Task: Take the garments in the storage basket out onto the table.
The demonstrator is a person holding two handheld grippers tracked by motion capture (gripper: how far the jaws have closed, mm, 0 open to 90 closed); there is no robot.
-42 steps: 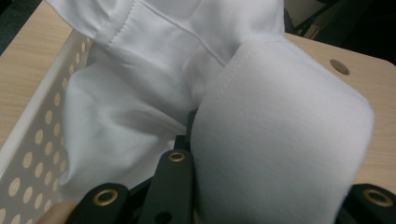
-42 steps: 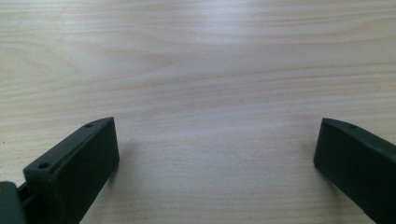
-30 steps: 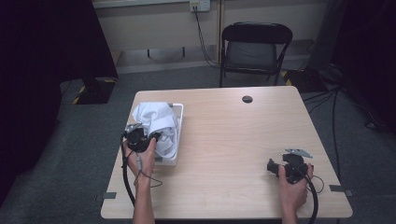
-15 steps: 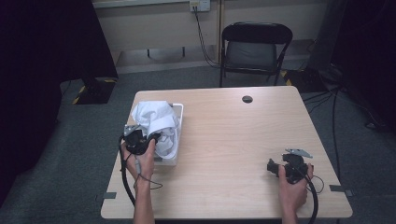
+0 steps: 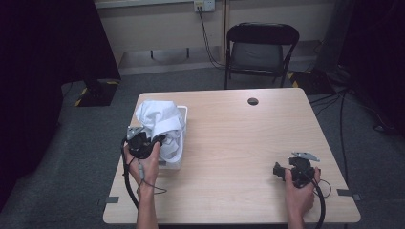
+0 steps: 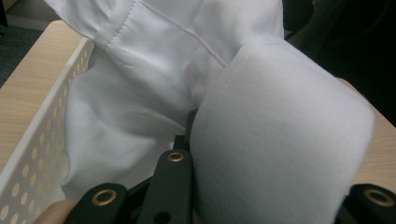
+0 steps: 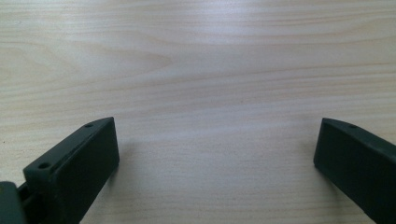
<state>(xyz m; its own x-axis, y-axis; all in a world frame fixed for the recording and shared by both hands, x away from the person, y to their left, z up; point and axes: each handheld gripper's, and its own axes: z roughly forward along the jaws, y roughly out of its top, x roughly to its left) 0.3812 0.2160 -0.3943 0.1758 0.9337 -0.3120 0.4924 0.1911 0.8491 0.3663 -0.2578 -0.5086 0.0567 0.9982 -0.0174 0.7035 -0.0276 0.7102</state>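
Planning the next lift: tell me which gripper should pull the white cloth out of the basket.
Left. The left gripper is already at the white perforated plastic basket, with crumpled white cloth between its fingers. The right gripper rests open over bare table, far off.

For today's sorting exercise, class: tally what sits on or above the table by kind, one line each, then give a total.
White cloth: 1
White perforated basket: 1
Hand-held claws: 2, the left claw at the cloth, the right claw open over bare table
Total: 4
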